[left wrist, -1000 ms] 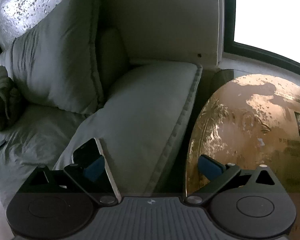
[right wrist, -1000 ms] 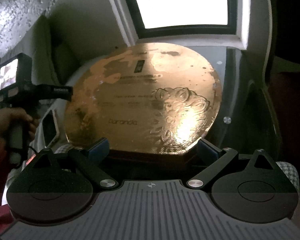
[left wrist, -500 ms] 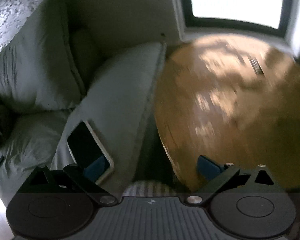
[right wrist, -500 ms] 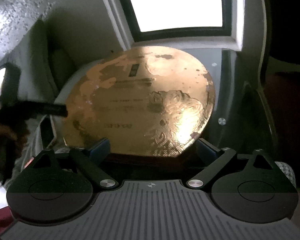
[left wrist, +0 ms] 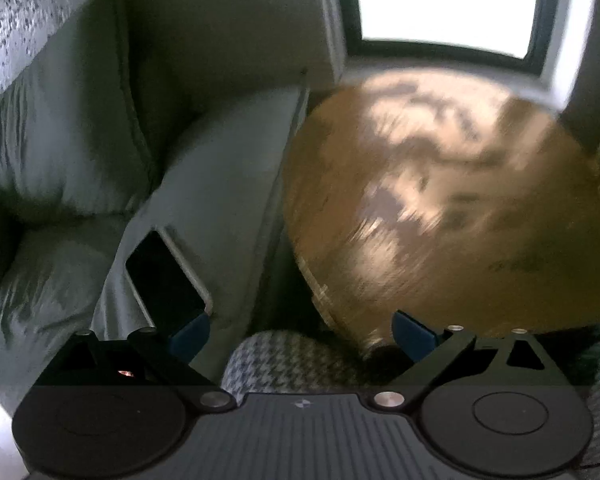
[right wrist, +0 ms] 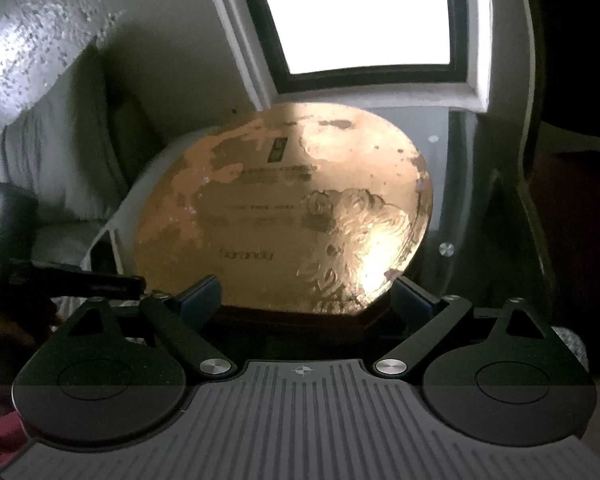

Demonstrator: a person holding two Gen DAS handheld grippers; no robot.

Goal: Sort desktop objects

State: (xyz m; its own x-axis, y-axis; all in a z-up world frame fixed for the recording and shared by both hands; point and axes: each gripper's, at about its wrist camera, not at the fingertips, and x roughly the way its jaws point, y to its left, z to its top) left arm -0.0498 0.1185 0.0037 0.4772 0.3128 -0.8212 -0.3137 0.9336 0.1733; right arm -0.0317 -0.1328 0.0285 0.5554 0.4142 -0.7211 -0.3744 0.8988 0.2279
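Over the last second my left tool (left wrist: 300, 330) has swung across from the sofa toward the desk: the round gold desk (left wrist: 480, 216), which only filled the right edge of its view, now spreads ahead and to the right of its fingers, smeared by motion blur, and the window (left wrist: 440, 0) has come into sight above. My right tool (right wrist: 306, 298) has barely shifted.

Both tools stand with jaws spread wide and nothing between the blue pads. The left one touches nothing. The right one hangs over the near rim of the desk (right wrist: 284, 208), its pads to either side of the dark edge, and I cannot tell whether they touch it.

The smartphone (left wrist: 166, 276) lies screen-up and dark on the grey sofa cushion (left wrist: 228, 184), just ahead of my left tool's left finger, left of the desk. Houndstooth fabric (left wrist: 288, 360) shows below, between the left tool's fingers.
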